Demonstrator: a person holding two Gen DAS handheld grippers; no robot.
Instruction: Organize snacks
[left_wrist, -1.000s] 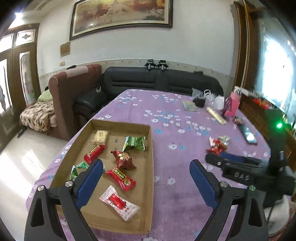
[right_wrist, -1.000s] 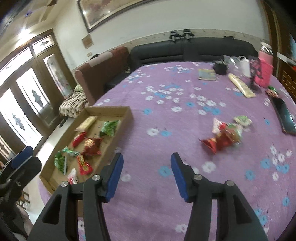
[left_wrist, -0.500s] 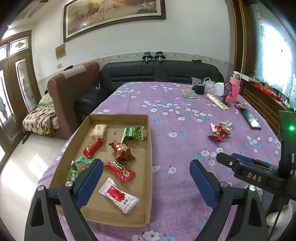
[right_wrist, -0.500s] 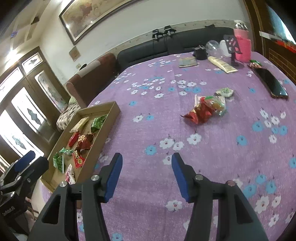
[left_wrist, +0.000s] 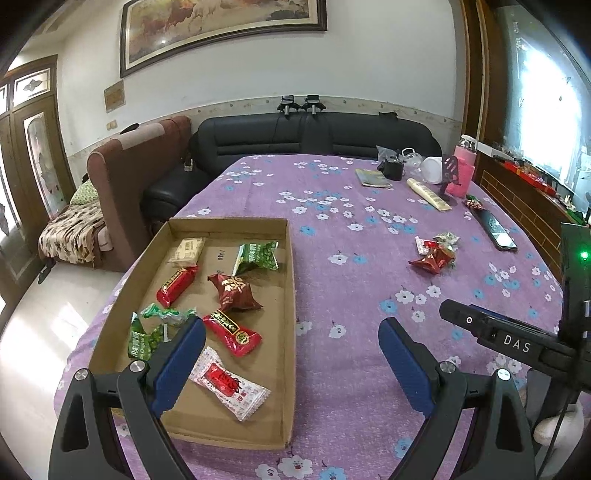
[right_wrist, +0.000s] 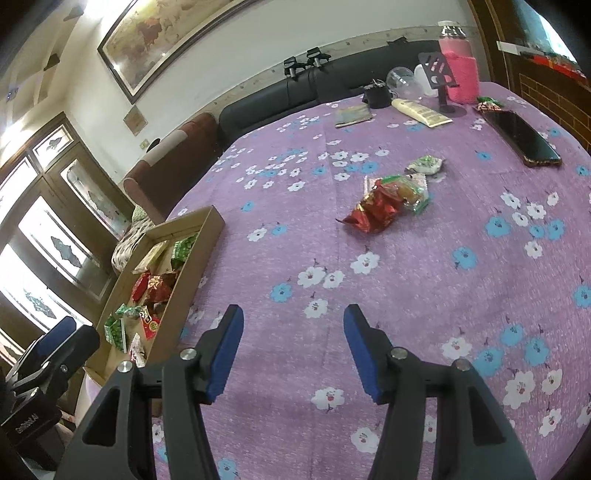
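My right gripper (left_wrist: 480, 325) carries "DAS" in pale letters on its black arm; its blue ribbed pads stand parted, empty, over the purple flowered tablecloth (right_wrist: 406, 277). My left gripper (left_wrist: 291, 360) gapes wide, nothing in it, above the shallow cardboard tray (left_wrist: 290, 295) of crinkly foil snacks printed in Chinese. A small snack pile (right_wrist: 388, 201), shiny red and clear wrappers, lies well apart from the tray.
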